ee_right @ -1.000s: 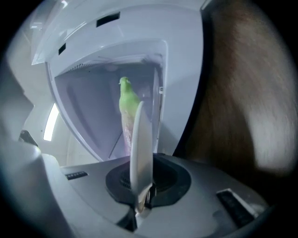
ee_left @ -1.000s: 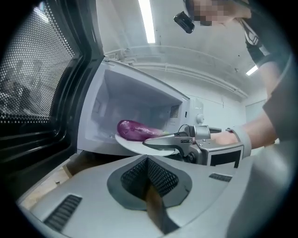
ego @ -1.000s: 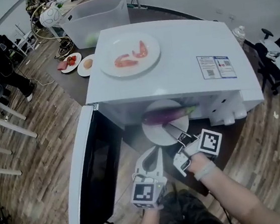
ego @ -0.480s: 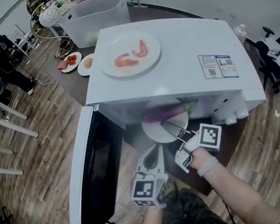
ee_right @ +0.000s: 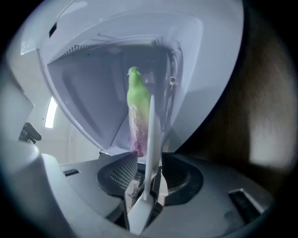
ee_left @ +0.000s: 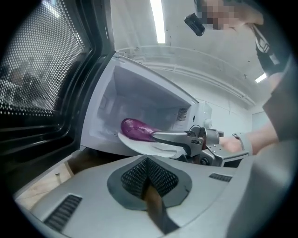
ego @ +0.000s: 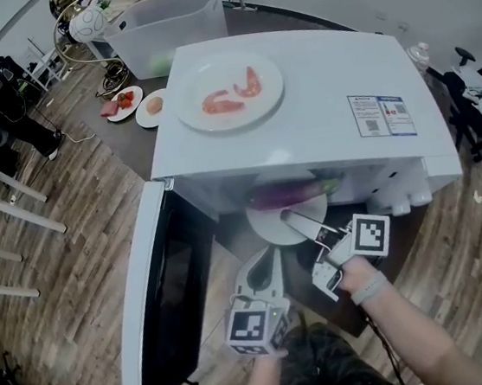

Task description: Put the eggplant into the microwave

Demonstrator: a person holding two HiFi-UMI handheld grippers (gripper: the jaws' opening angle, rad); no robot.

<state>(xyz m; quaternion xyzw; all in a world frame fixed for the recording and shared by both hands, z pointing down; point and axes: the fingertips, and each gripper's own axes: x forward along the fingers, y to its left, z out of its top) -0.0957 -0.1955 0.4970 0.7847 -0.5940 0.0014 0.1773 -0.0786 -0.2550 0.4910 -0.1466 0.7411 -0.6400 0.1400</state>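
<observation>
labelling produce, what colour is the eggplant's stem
Light green stem on the purple eggplant; clearest in right gripper view.

A white plate [ego: 190,93] bearing two pink shrimp [ego: 248,83] sits near a clear plastic bin [ego: 170,30]. Beside it on a dark table [ego: 144,147] lie a small plate [ego: 131,114] of red pieces and another small plate [ego: 146,119] with a tan lump, just beside each other.

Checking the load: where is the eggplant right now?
Head view: the eggplant lies across the white plate, just inside the mouth of the open microwave, centre frame.
</observation>
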